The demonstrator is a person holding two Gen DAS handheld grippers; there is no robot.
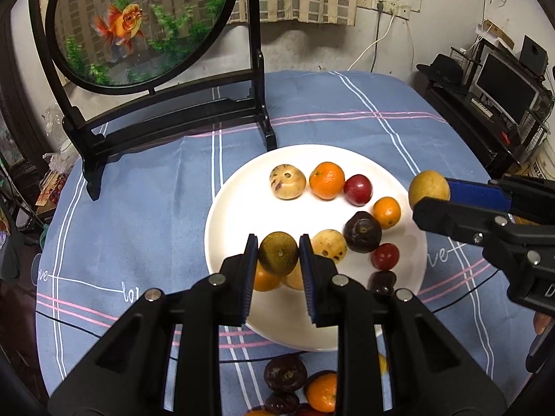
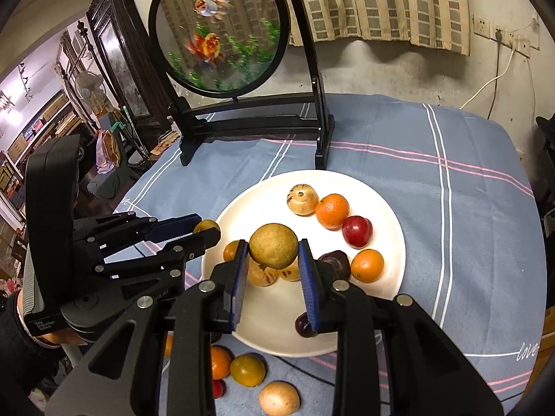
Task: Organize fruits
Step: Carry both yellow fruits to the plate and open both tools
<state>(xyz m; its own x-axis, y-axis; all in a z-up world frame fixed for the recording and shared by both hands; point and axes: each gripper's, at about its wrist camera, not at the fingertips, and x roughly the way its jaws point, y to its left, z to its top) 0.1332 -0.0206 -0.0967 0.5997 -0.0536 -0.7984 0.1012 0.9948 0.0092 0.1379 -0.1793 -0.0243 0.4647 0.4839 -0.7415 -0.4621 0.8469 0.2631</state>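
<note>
Partway: about ten fruits sit on the white plate (image 1: 222, 228), my left gripper (image 1: 278, 254) clamps a greenish fruit (image 1: 278, 253), my right gripper (image 2: 273, 254) a tan fruit (image 2: 273, 245) (both above the plate), loose fruits (image 2: 247, 369) remain on the cloth.

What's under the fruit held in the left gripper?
The left gripper holds a greenish-brown fruit above the white plate. Beneath it an orange fruit and a paler one peek out; most of both is covered.
</note>
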